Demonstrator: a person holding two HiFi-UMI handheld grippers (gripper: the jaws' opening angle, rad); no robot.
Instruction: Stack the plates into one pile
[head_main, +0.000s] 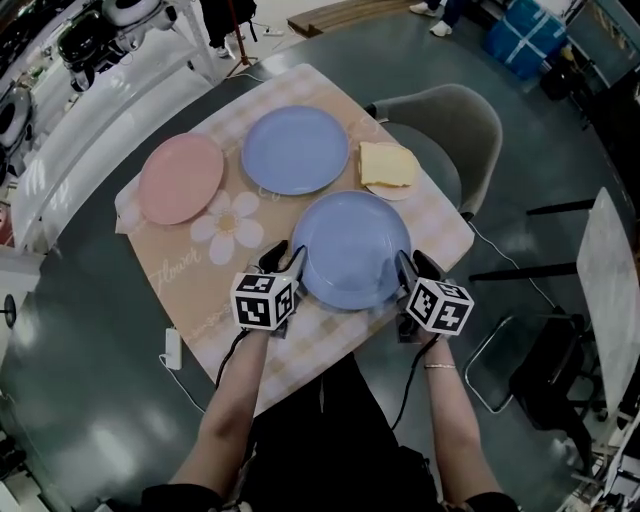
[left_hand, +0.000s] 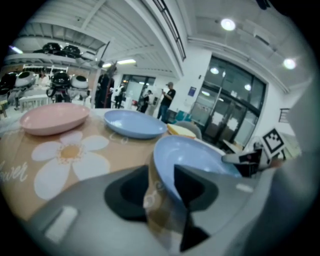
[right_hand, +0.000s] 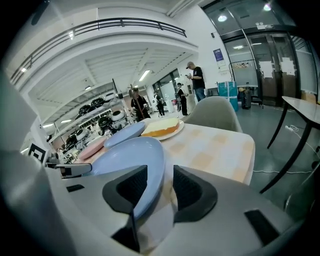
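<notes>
A blue plate lies on the tablecloth right in front of me, with one gripper at each side of it. My left gripper straddles its left rim; in the left gripper view the rim of that plate runs between the jaws with cloth showing beside it. At the right rim my right gripper does the same, and the right gripper view shows the plate close to one jaw with a gap to the other. A second blue plate and a pink plate lie farther back.
A small plate with a yellow slice sits at the back right of the checked cloth. A grey chair stands behind the table, a folded chair at my right. A white plug block lies by the cloth's left edge.
</notes>
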